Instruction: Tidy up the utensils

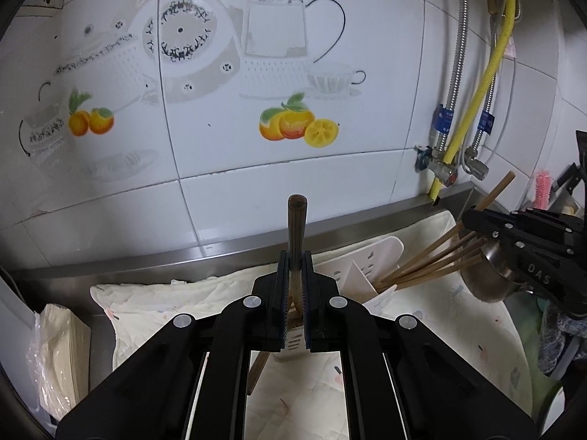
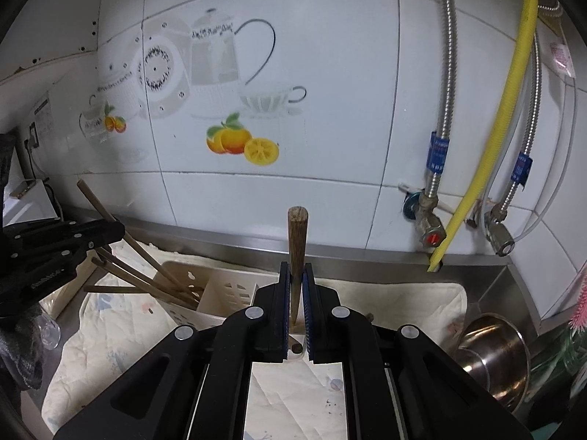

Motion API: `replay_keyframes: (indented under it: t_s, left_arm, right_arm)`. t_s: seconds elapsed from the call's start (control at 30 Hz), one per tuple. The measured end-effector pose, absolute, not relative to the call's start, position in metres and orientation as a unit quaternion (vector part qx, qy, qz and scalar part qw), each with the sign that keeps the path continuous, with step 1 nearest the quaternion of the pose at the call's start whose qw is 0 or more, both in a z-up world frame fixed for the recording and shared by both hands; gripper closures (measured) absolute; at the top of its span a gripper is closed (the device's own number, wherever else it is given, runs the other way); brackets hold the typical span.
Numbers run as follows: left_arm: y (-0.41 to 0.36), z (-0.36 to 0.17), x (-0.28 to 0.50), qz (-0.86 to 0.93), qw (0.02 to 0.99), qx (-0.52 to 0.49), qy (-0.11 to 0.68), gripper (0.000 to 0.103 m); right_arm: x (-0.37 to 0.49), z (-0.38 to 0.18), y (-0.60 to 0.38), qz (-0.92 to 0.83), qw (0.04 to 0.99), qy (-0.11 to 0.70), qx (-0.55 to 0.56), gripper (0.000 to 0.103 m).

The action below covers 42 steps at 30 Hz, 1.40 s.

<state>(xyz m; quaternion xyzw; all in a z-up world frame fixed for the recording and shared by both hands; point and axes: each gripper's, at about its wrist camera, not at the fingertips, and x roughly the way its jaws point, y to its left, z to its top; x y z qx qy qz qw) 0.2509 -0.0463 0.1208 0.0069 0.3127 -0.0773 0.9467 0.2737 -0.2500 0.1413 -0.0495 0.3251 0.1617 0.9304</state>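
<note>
My left gripper (image 1: 293,260) is shut on a brown wooden chopstick (image 1: 296,227) that stands upright between its pads. My right gripper (image 2: 296,271) is shut on another wooden chopstick (image 2: 297,242), also upright. A white plastic utensil holder (image 1: 367,264) lies on a cream cloth (image 1: 176,300) with several chopsticks (image 1: 433,260) sticking out of it. The holder shows in the right wrist view (image 2: 220,293) with its chopsticks (image 2: 146,275) fanned to the left. Each gripper appears at the edge of the other's view: the right one (image 1: 473,220), the left one (image 2: 117,233).
A steel bowl (image 2: 491,352) sits at the right by a pink brush (image 2: 579,311). Hoses and valves (image 2: 429,227) hang on the tiled wall. A wrapped stack of paper (image 1: 62,352) lies at the left. A steel counter ledge (image 1: 220,249) runs along the wall.
</note>
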Motion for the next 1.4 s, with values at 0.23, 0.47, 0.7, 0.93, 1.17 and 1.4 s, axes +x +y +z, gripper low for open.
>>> replay_keyframes:
  t_s: [0.23,0.47,0.7,0.93,1.17,1.4]
  left_arm:
    - [-0.046,0.117,0.254,-0.083,0.942,0.004,0.324,0.097]
    - [-0.043,0.117,0.254,-0.086,0.941,-0.001,0.327,0.097]
    - [-0.039,0.125,0.243,-0.09,0.945,-0.007,0.314,0.096]
    - [-0.03,0.132,0.214,-0.085,0.951,-0.014,0.297,0.078]
    - [-0.024,0.128,0.171,-0.081,0.956,-0.019,0.28,0.054]
    - [-0.021,0.117,0.132,-0.071,0.962,-0.013,0.263,0.029]
  right_arm:
    - [0.281,0.129,-0.246,0.16,0.926,0.339,-0.051,0.096]
    - [0.283,0.125,-0.245,0.158,0.925,0.343,-0.048,0.096]
    - [0.277,0.133,-0.248,0.157,0.929,0.333,-0.042,0.092]
    - [0.25,0.147,-0.249,0.153,0.939,0.306,-0.043,0.076]
    - [0.214,0.146,-0.248,0.142,0.945,0.291,-0.046,0.063]
    - [0.178,0.133,-0.245,0.128,0.949,0.285,-0.05,0.049]
